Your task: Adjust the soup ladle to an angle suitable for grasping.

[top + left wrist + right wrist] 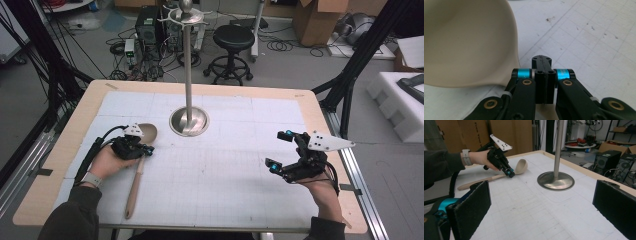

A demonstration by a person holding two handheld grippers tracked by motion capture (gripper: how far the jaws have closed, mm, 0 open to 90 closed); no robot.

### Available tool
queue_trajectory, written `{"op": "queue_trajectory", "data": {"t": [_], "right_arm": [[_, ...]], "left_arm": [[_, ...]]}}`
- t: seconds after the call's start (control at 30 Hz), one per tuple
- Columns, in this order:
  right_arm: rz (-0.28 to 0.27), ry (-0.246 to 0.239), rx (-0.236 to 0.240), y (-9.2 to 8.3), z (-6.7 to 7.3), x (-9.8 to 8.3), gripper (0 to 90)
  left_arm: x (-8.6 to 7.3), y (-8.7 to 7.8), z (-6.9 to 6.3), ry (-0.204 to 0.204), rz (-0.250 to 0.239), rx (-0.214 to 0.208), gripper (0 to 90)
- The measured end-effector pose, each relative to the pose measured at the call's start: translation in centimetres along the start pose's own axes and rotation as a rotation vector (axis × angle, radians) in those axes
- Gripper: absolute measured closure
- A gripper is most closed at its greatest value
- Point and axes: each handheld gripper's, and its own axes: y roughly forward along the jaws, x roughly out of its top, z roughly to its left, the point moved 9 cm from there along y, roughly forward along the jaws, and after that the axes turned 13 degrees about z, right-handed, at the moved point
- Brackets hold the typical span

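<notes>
Two black grippers work near the tall steel stand (189,75) with its round base: the left gripper (145,149) pinches the neck of the beige wooden ladle (139,159) – lying left of that base – while the right gripper (280,151), well right of it, gapes wide and empty.
</notes>
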Motion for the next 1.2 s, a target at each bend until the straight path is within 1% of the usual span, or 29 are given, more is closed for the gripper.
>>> {"op": "queue_trajectory", "data": {"t": [0.07,0.1,0.17,0.2,0.23,0.27,0.3,0.4,0.47,0.57,0.6,0.63,0.67,0.73,0.83,0.87,0.93,0.97,1.0,1.03,1.07,1.13,1.17,1.2], "right_arm": [[-0.002,-0.001,-0.001,0.0,0.0,0.0,0.6],[-0.004,0.001,-0.001,-0.1,0.0,0.0,0.6],[-0.004,0.002,0.0,-0.1,0.0,0.0,0.6],[-0.004,0.002,0.0,-0.1,0.0,0.0,0.6],[-0.005,0.001,0.0,-0.1,0.0,0.0,0.6],[-0.005,0.001,0.0,-0.1,0.0,0.0,0.6],[-0.001,0.001,0.001,0.1,0.0,-0.1,0.6],[0.004,0.003,0.002,0.2,0.0,-0.1,0.6],[0.011,0.003,0.004,0.4,0.0,-0.2,0.6],[0.015,0.004,0.006,0.6,0.0,-0.2,0.6],[0.019,0.006,0.007,0.7,0.1,-0.3,0.6],[0.019,0.001,0.005,0.8,0.0,-0.3,0.6],[0.024,0.003,0.007,0.8,0.1,-0.3,0.6],[0.028,0.001,0.011,0.9,0.1,-0.4,0.6],[0.027,0.0,0.012,0.9,0.1,-0.4,0.6],[0.027,0.002,0.013,0.9,0.1,-0.4,0.6],[0.023,0.0,0.009,0.8,0.0,-0.3,0.6],[0.023,0.0,0.009,0.8,0.0,-0.3,0.6],[0.024,0.004,0.01,0.9,0.1,-0.3,0.6],[0.026,0.005,0.009,0.9,0.1,-0.4,0.6],[0.027,0.001,0.008,1.0,0.0,-0.4,0.6],[0.028,0.002,0.011,1.1,0.0,-0.3,0.6],[0.028,0.003,0.013,1.1,0.0,-0.3,0.6],[0.028,0.003,0.013,1.1,0.0,-0.3,0.6]], "left_arm": [[-0.5,-0.3,0.2,-0.008,0.002,0.011,90.0],[-0.7,-0.4,0.3,-0.007,-0.007,0.013,90.0],[-1.1,-0.6,0.4,-0.035,-0.041,-0.014,90.0],[-1.1,-0.6,0.4,-0.035,-0.041,-0.014,90.0],[-1.7,-1.1,0.7,-0.056,-0.063,-0.03,90.0],[-1.7,-1.1,0.7,-0.056,-0.063,-0.03,90.0],[-2.1,-1.3,0.8,-0.063,-0.064,-0.021,90.0],[-2.5,-1.5,0.8,-0.064,-0.058,-0.018,90.0],[-3.1,-1.9,1.0,-0.072,-0.066,-0.02,90.0],[-3.7,-2.2,1.1,-0.077,-0.068,-0.009,90.0],[-3.8,-2.3,1.1,-0.078,-0.06,-0.003,90.0],[-4.0,-2.4,1.2,-0.071,-0.049,0.007,90.0],[-4.1,-2.5,1.2,-0.076,-0.046,0.017,90.0],[-4.5,-2.7,1.2,-0.067,-0.024,0.038,90.0],[-4.9,-2.8,1.1,-0.068,-0.012,0.05,90.0],[-5.3,-3.0,1.1,-0.071,-0.026,0.044,90.0],[-5.5,-3.1,1.2,-0.098,-0.059,0.019,90.0],[-5.5,-3.1,1.2,-0.098,-0.059,0.019,90.0],[-5.6,-3.1,1.2,-0.107,-0.07,0.011,90.0],[-5.6,-3.1,1.2,-0.106,-0.07,0.011,90.0],[-5.5,-3.1,1.2,-0.097,-0.063,0.027,90.0],[-5.5,-3.1,1.1,-0.092,-0.062,0.032,90.0],[-5.5,-3.6,1.1,-0.083,-0.085,0.037,90.0],[-5.5,-3.6,1.1,-0.083,-0.085,0.037,90.0]]}}
